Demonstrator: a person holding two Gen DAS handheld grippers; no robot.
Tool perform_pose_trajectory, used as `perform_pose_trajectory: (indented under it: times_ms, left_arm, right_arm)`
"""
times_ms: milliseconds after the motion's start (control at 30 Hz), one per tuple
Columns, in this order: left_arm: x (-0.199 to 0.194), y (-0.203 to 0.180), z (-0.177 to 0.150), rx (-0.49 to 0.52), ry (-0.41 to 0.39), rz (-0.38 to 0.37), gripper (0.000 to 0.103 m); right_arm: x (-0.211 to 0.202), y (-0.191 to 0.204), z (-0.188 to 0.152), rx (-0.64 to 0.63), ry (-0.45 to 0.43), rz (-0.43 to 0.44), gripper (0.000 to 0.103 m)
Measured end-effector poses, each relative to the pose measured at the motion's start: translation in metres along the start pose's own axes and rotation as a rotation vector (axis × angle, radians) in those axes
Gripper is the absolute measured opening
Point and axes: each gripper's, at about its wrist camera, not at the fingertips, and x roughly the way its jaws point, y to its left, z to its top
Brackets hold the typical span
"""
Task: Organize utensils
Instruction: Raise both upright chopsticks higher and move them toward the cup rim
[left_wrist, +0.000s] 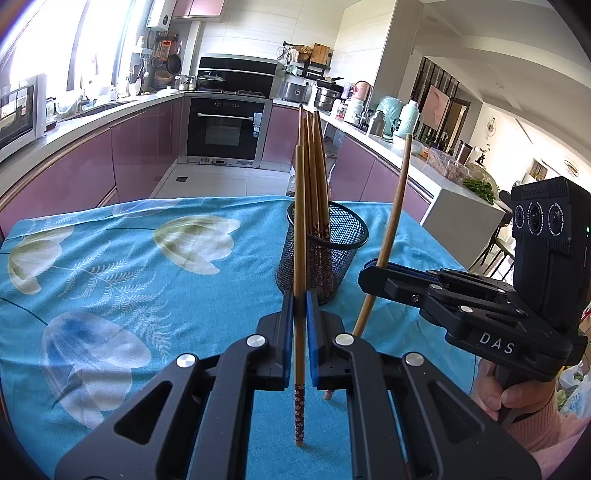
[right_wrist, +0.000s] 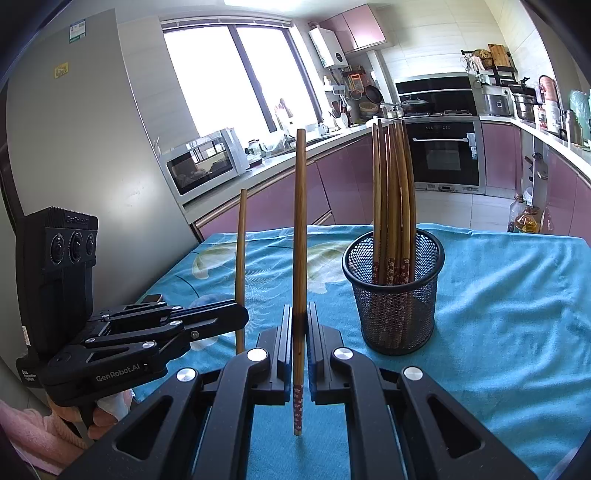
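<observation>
A black mesh holder (left_wrist: 325, 254) stands on the blue cloth, with several wooden chopsticks (left_wrist: 314, 177) upright in it; it also shows in the right wrist view (right_wrist: 395, 291). My left gripper (left_wrist: 300, 306) is shut on one chopstick (left_wrist: 300, 229), held upright just in front of the holder. My right gripper (right_wrist: 300, 317) is shut on another chopstick (right_wrist: 300, 221), upright, left of the holder. In the left wrist view the right gripper (left_wrist: 373, 273) holds its chopstick (left_wrist: 395, 206) tilted to the right of the holder. In the right wrist view the left gripper (right_wrist: 236, 314) holds its chopstick (right_wrist: 241, 254).
The table wears a blue floral cloth (left_wrist: 147, 266). Purple kitchen cabinets (left_wrist: 74, 170), an oven (left_wrist: 225, 129) and cluttered counters (left_wrist: 388, 125) lie beyond. A grey fridge (right_wrist: 74, 147) stands left, and oil bottles (right_wrist: 524, 218) sit on the floor past the table's right edge.
</observation>
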Motion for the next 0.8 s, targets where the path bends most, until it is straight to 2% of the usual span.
perform_pose_trajectory:
  times_ms: [800]
  left_arm:
    - [-0.0022, -0.0010, 0.0105, 0.009, -0.025, -0.001, 0.008]
  right_arm:
    - [-0.0075, -0.0022, 0.0090, -0.006, -0.038, -0.020, 0.006]
